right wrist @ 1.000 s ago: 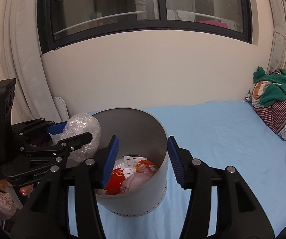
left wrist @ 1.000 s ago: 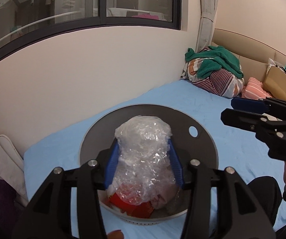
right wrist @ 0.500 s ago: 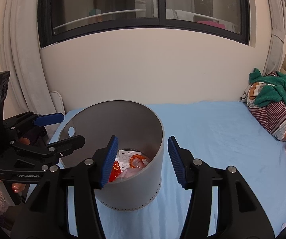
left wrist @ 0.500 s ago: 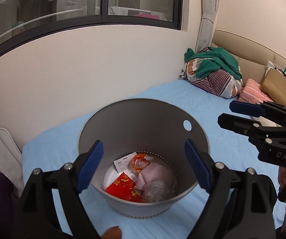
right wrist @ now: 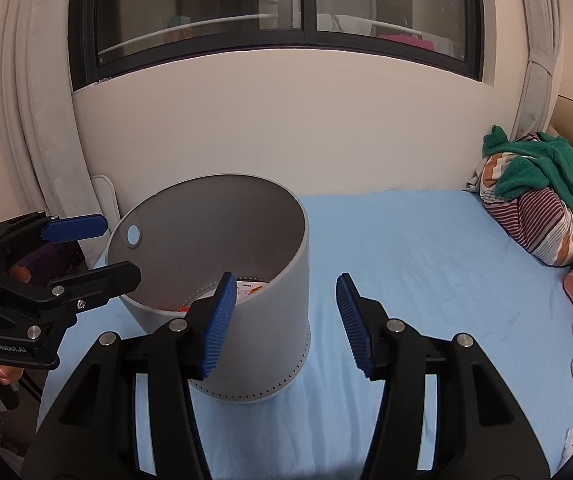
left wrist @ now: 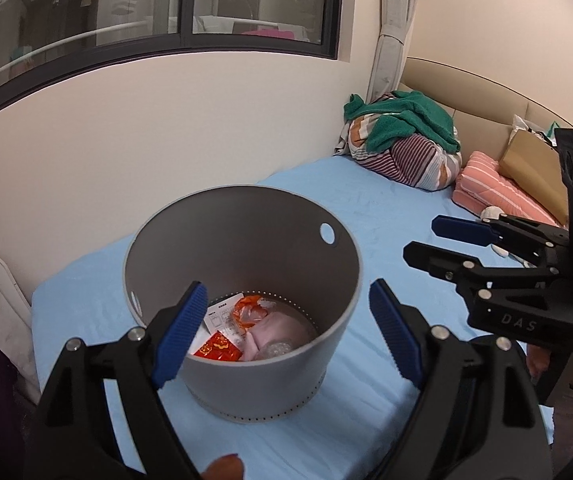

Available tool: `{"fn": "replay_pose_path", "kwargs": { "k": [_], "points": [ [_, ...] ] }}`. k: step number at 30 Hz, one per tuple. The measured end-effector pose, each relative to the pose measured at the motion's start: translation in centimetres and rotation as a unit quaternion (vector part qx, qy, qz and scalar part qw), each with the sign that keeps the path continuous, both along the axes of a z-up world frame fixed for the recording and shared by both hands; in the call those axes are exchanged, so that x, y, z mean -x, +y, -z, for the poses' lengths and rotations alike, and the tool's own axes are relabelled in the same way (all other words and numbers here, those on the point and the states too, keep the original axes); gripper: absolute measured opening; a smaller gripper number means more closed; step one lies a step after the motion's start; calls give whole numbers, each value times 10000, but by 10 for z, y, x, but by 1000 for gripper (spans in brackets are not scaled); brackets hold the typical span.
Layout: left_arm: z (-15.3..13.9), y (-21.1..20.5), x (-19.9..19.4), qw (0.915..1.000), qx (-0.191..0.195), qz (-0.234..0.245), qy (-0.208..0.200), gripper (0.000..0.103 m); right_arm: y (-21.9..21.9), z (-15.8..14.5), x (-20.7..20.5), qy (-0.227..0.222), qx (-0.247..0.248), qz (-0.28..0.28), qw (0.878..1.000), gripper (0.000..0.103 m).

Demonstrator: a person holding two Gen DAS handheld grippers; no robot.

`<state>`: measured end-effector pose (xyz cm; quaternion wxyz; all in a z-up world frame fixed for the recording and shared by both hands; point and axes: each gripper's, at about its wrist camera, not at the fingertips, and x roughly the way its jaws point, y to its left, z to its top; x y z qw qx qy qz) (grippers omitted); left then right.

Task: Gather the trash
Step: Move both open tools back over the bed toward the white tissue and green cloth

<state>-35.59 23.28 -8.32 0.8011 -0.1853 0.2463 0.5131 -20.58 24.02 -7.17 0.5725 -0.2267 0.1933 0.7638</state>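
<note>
Left wrist view: bubble wrap (left wrist: 277, 349) now inside bin (left wrist: 246, 384), fingers (left wrist: 394, 328) empty.

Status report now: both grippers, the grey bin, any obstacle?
Left gripper open, empty, above grey bin. Right gripper open, empty, beside the bin. Bubble wrap inside with red packet. No obstacle seen.

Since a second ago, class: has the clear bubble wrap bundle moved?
Yes. It has dropped from between the left gripper's fingers down into the grey bin, where it now lies on the bottom beside the red packet.
</note>
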Motion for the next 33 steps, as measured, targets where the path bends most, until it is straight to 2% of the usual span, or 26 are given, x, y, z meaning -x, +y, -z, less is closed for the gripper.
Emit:
{"fn": "replay_pose_path", "kwargs": {
  "k": [10, 17, 20, 25, 33],
  "points": [
    [5, -29, -66, 9965, 20, 827, 83, 83, -39, 7, -60, 146, -60, 583, 9982, 51],
    [11, -49, -128, 9881, 56, 1529, 137, 83, -80, 16, -132, 156, -57, 1317, 9911, 51],
    [14, -59, -160, 9814, 63, 1914, 164, 83, -101, 22, -166, 123, -28, 1700, 9854, 51],
    [21, -84, -221, 9651, -46, 2612, 171, 83, -145, 32, -226, 32, -1, 2441, 9697, 51],
    [41, -114, -315, 9360, 64, 3519, 85, 83, -215, 54, -308, 16, 106, 3623, 9320, 55]
  ]
}}
